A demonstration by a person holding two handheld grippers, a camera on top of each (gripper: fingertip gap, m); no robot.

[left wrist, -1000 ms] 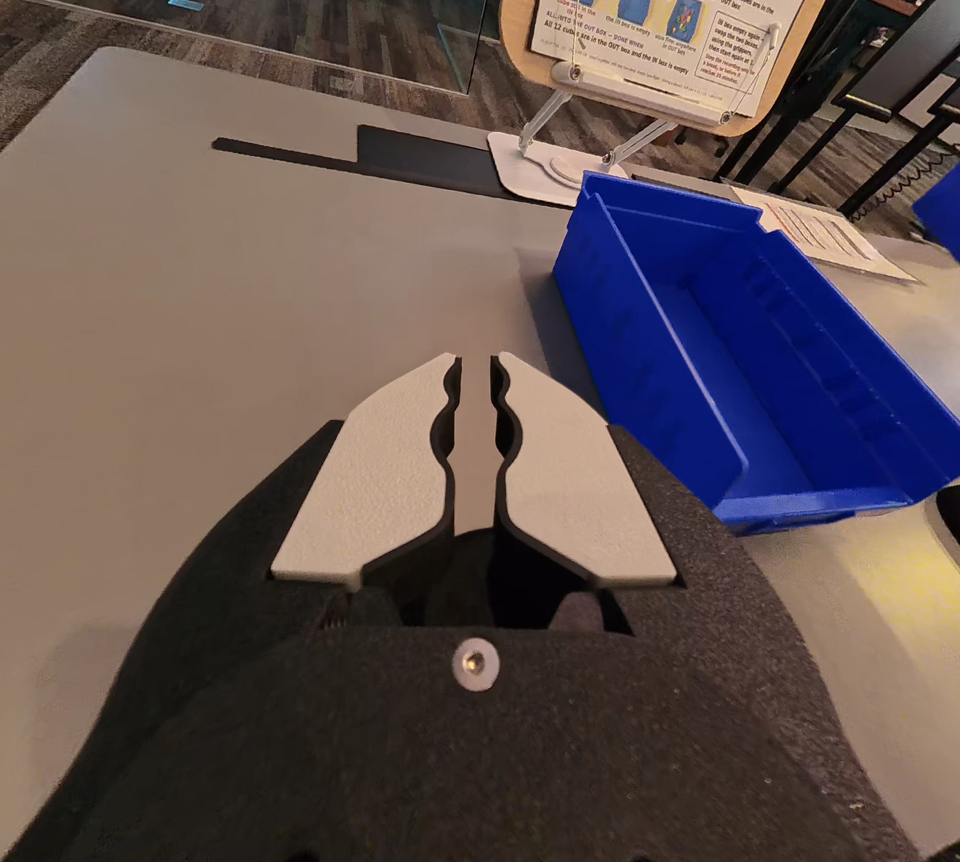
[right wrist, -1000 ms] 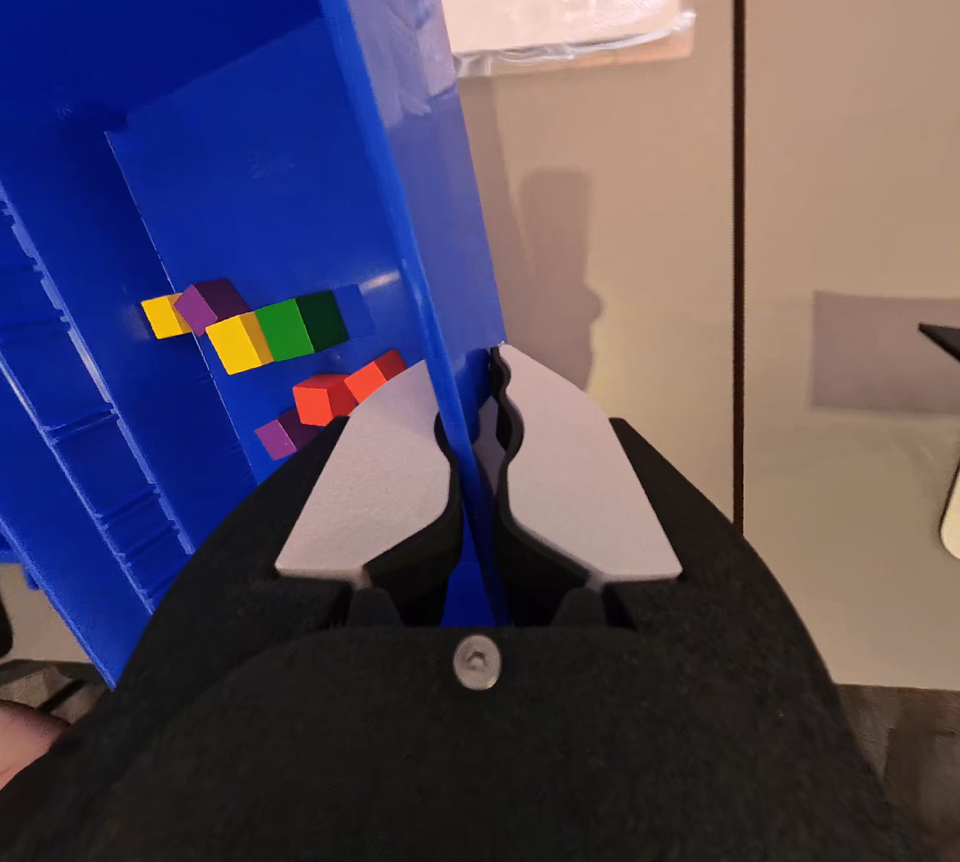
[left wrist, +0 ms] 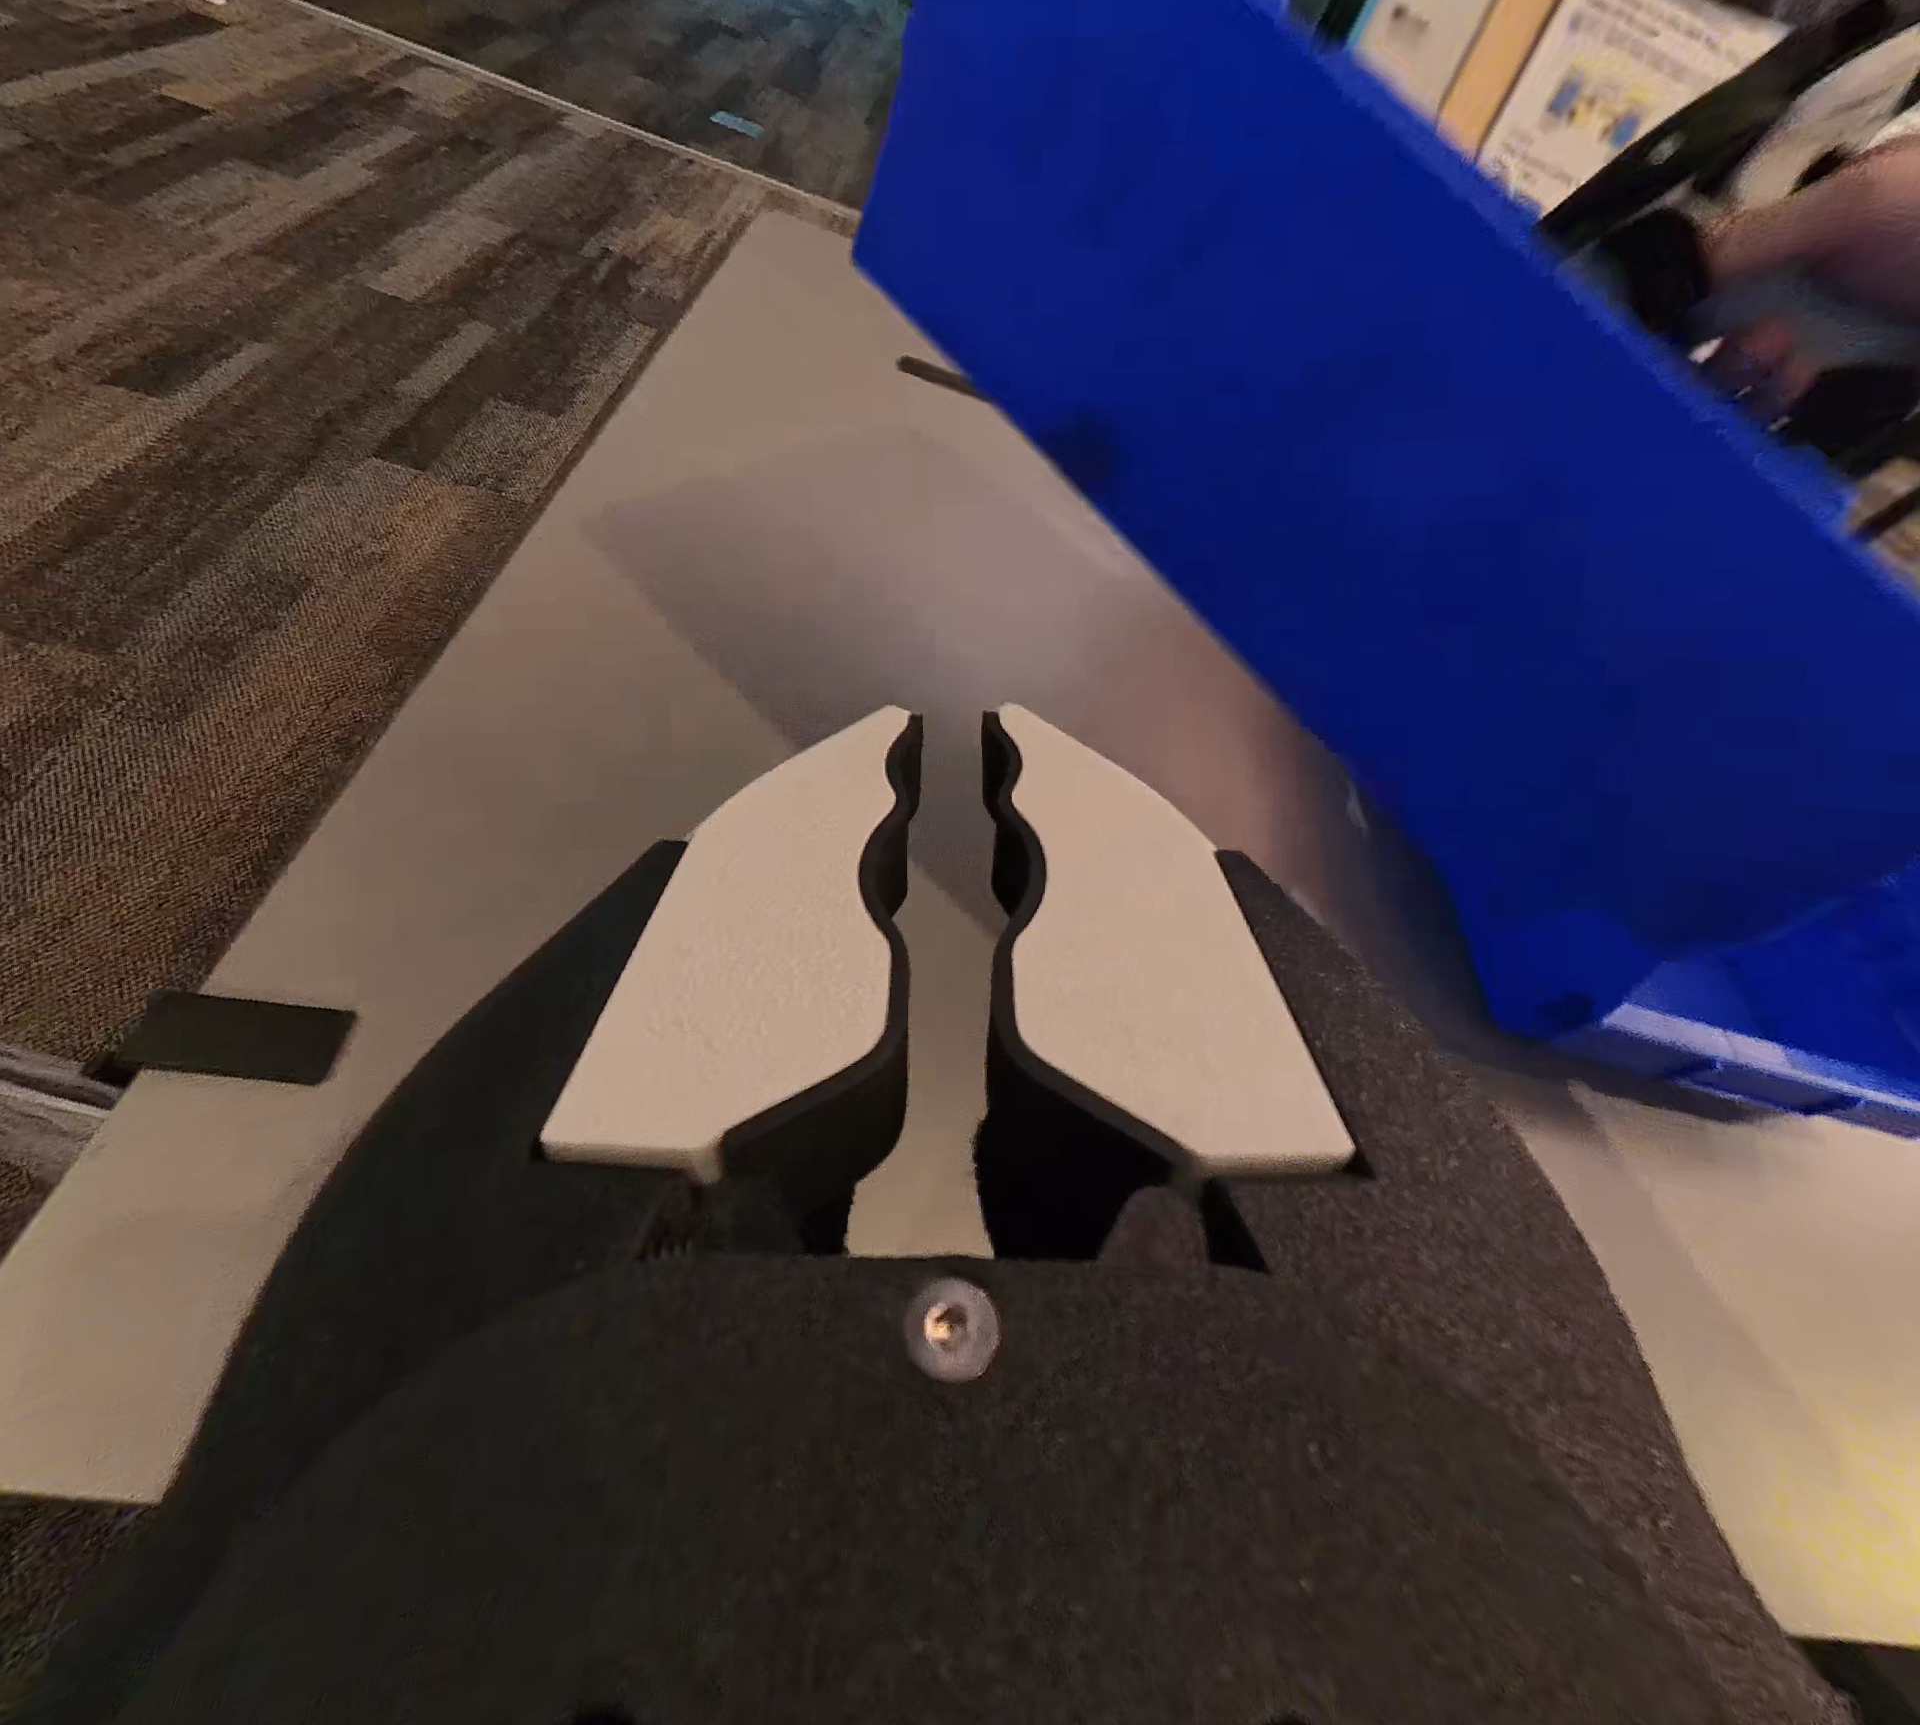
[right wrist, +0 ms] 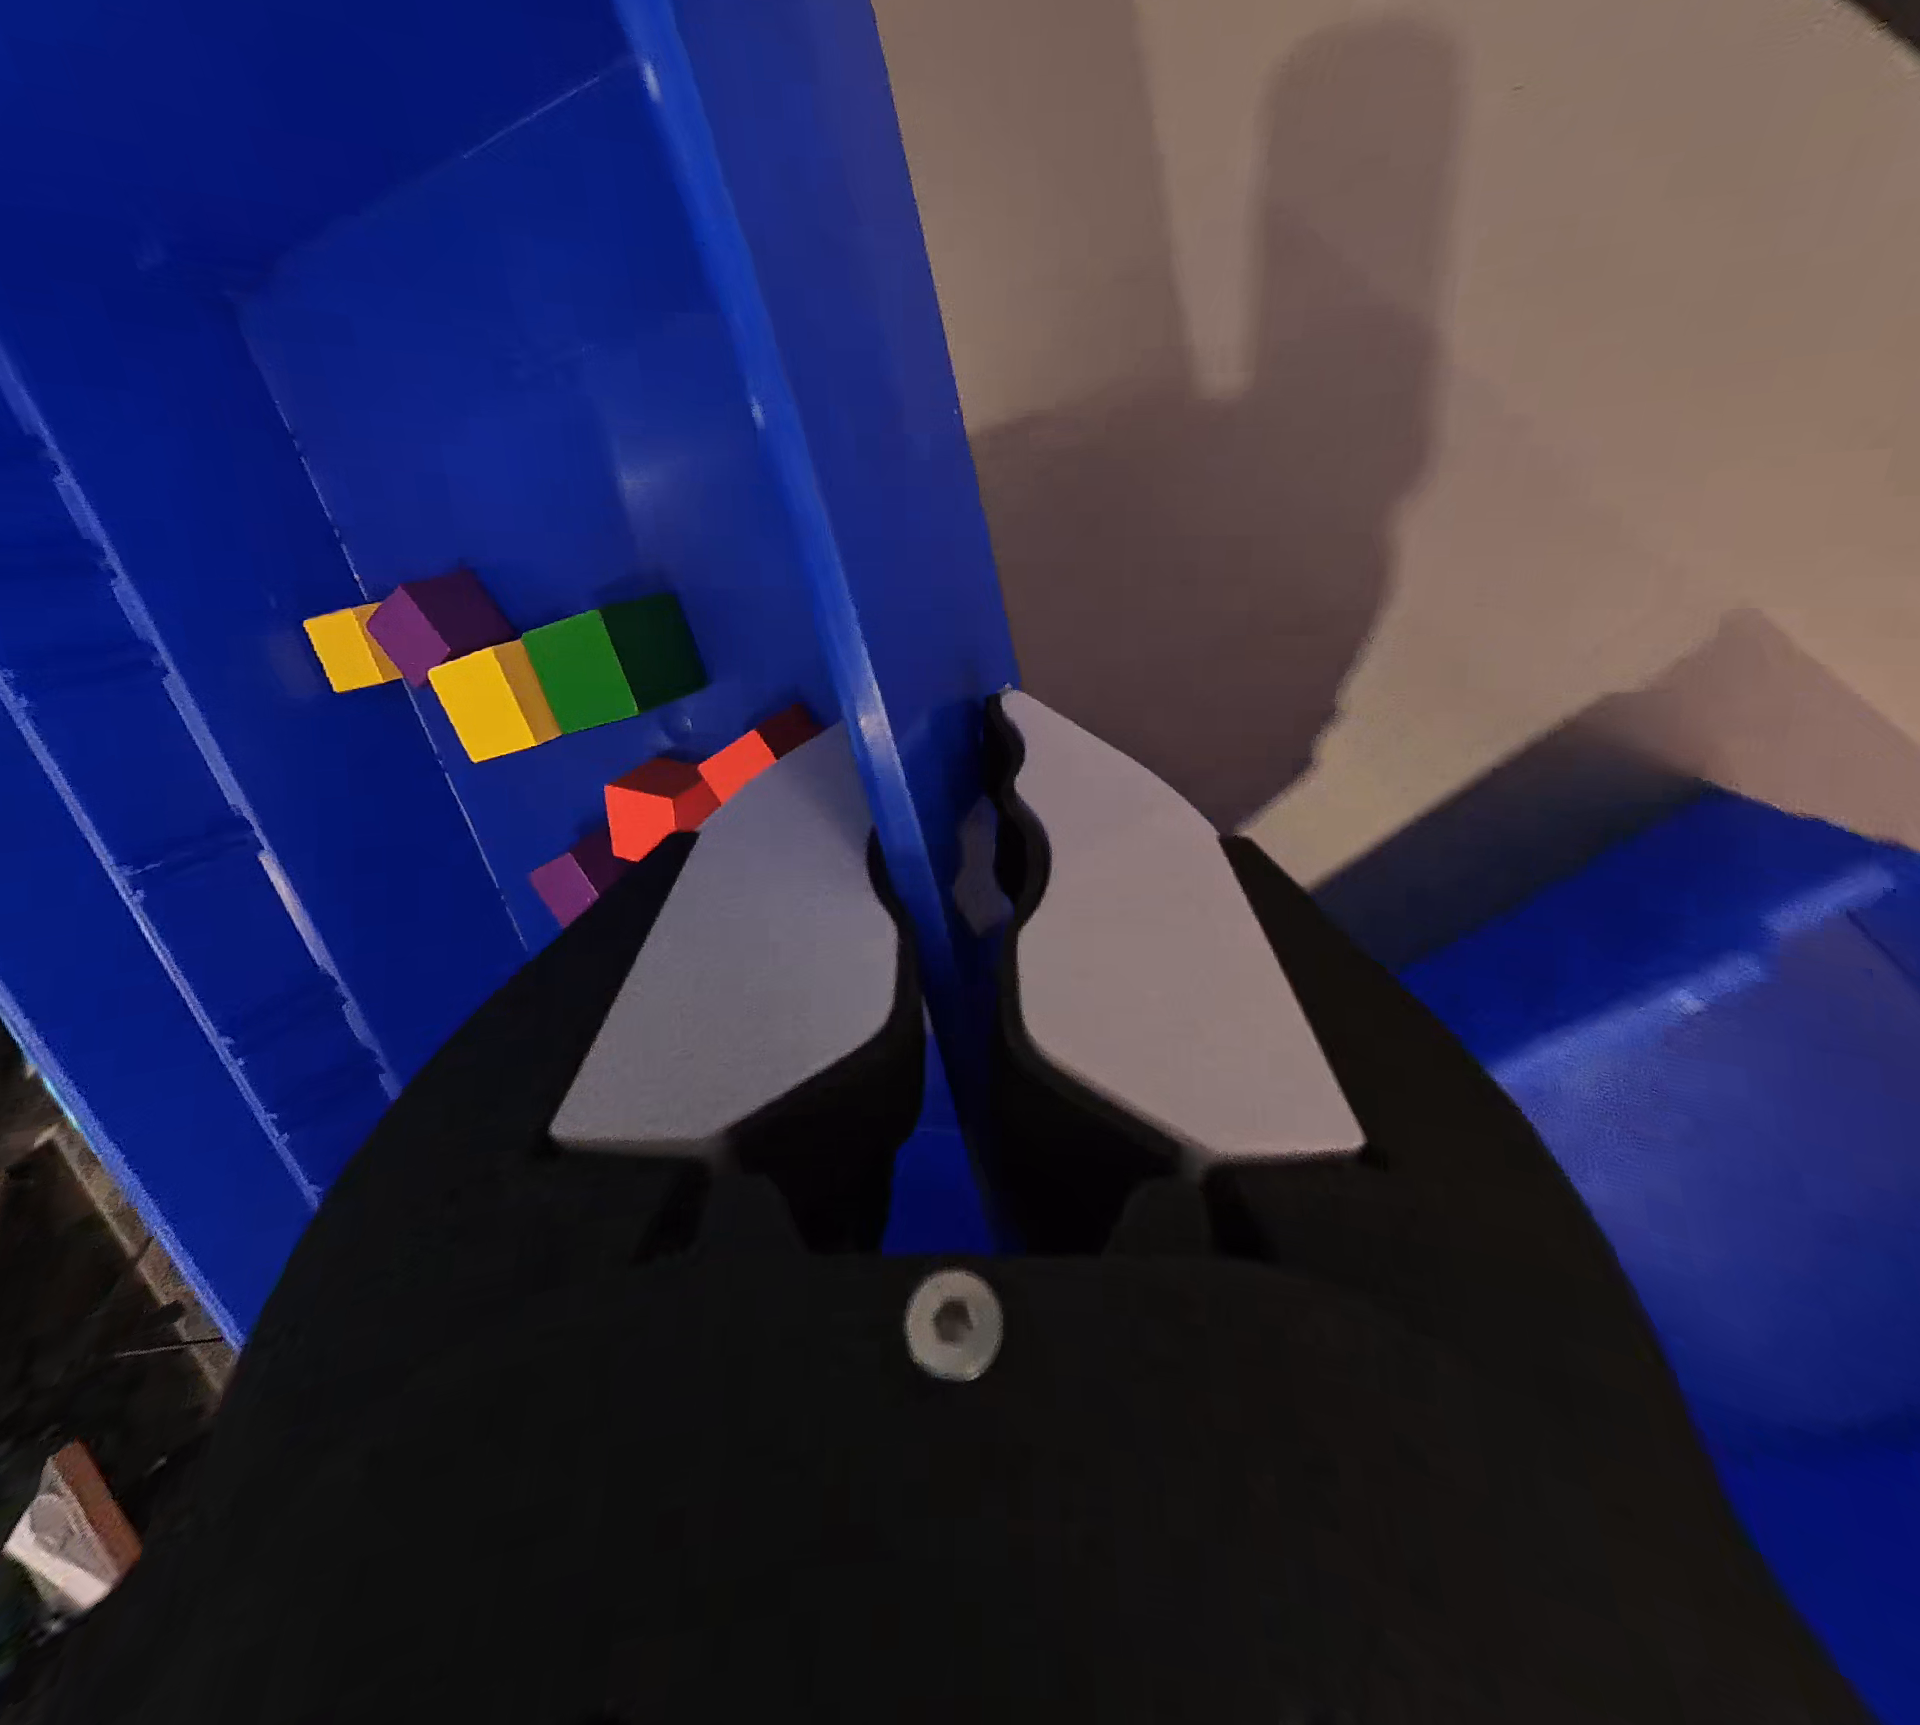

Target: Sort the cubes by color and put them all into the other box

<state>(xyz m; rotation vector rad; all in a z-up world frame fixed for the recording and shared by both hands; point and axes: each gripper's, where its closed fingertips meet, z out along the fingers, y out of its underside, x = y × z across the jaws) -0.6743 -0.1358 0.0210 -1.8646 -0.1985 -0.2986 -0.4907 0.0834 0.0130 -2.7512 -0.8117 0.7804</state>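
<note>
My right gripper (right wrist: 920, 714) is shut on the side wall of a blue box (right wrist: 416, 221) and holds it lifted and tilted. Inside lie yellow (right wrist: 488, 704), purple (right wrist: 431, 621), green (right wrist: 582, 667) and red-orange (right wrist: 649, 808) cubes, several in all, some hidden behind my left finger. In the left wrist view this box (left wrist: 1299, 428) hangs tilted in the air, blurred. The second blue box (left wrist: 1766, 1052) stands on the table under its low end and also shows in the right wrist view (right wrist: 1662, 1052). My left gripper (left wrist: 951, 719) is empty, its jaws nearly together, over the table left of both boxes.
The grey table (left wrist: 623, 636) ends at a carpeted floor (left wrist: 260, 325) on the left. A black patch (left wrist: 239, 1036) lies at the table's left edge. An instruction board (left wrist: 1558, 44) stands behind the boxes. A person's hand (left wrist: 1818, 241) holds the right gripper.
The held box has swung up and across until it hangs tilted over the second box. My left gripper has turned left, away from the second box. The cubes keep their places.
</note>
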